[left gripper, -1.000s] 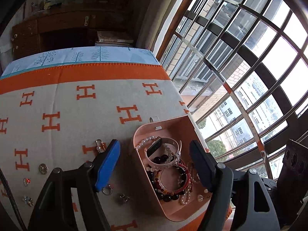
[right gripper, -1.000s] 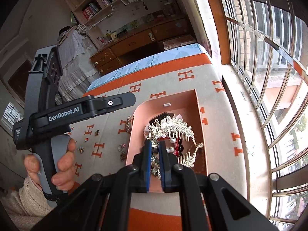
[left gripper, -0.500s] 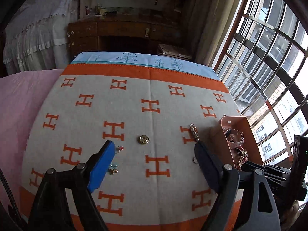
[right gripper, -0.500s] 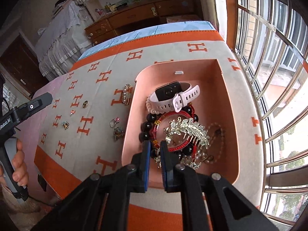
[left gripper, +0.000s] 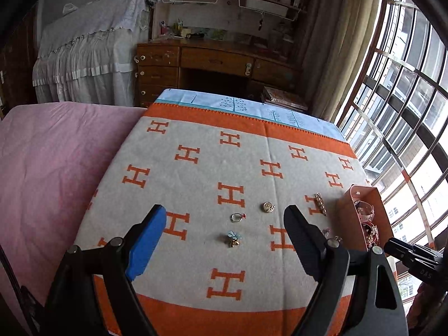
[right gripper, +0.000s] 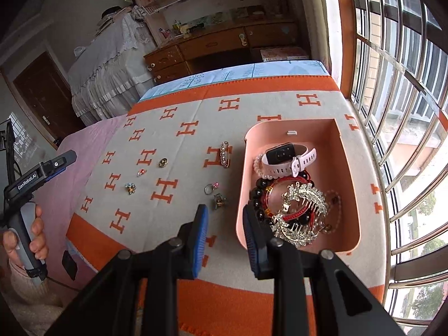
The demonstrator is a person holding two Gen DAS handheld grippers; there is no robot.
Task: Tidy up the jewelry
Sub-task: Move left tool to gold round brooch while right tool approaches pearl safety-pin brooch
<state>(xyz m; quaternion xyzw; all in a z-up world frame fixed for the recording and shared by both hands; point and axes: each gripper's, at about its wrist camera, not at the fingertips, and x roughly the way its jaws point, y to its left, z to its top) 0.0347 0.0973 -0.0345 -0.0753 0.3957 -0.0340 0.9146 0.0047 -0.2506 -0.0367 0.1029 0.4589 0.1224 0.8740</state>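
A pink tray (right gripper: 347, 184) sits on the H-patterned blanket (right gripper: 179, 168) and holds a white watch (right gripper: 288, 158), bead bracelets and a silver hair comb (right gripper: 303, 207). My right gripper (right gripper: 224, 219) is open and empty, straddling the tray's near-left wall. Loose on the blanket lie a pearl pin (right gripper: 225, 154), a gold brooch (right gripper: 163, 162), a ring (right gripper: 141, 172), a blue flower charm (right gripper: 130, 188), a pink-stone ring (right gripper: 210, 188) and a green charm (right gripper: 219, 200). My left gripper (left gripper: 224, 221) is open and empty above the ring (left gripper: 237, 217) and the flower charm (left gripper: 233, 238).
A pink bed sheet (left gripper: 56, 168) lies left of the blanket. A wooden desk (left gripper: 218, 64) stands beyond the bed. Barred windows (right gripper: 406, 112) run along the right side. The tray's edge also shows in the left wrist view (left gripper: 347, 210).
My right gripper has opened and let the hair comb drop into the tray, then drawn back. My left gripper has swung left, away from the tray, to over the loose pieces.
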